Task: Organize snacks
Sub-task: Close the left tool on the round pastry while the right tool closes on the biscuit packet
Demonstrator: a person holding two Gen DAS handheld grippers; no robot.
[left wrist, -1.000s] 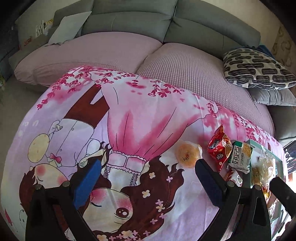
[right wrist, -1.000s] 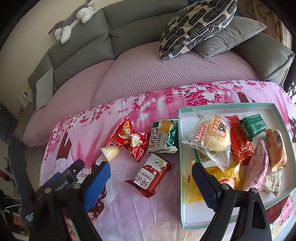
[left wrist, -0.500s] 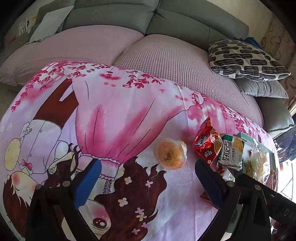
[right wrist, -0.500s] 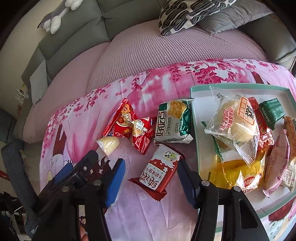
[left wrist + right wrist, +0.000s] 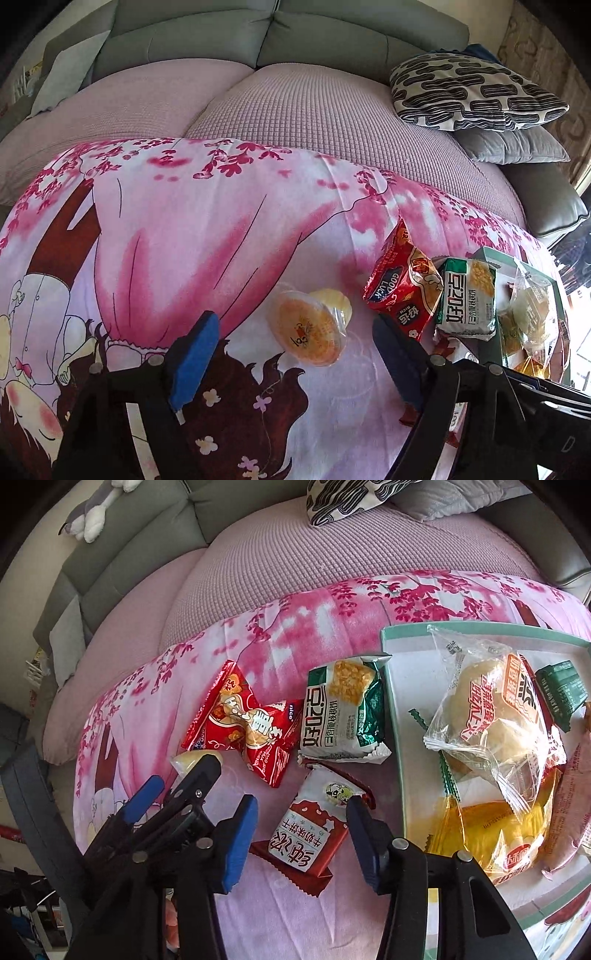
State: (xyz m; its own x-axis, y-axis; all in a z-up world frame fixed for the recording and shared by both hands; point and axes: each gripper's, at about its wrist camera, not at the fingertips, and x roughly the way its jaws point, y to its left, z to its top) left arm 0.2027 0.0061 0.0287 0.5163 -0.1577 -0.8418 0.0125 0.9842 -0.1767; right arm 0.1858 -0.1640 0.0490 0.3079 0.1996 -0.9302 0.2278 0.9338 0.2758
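Pick-up step in hand: right gripper spread apart astride the biscuit pack, left gripper likewise apart before the jelly cup; next move, judged, is closing, then carrying toward the tray at 3 o'clock.

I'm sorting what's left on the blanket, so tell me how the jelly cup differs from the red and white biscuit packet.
The jelly cup is a small round clear tub with orange filling; the biscuit packet is a flat, rectangular printed wrapper. The cup lies tipped on its side between the left gripper fingers; the packet lies flat between the right gripper fingers. Both lie on the blanket, outside the tray, ungrasped.
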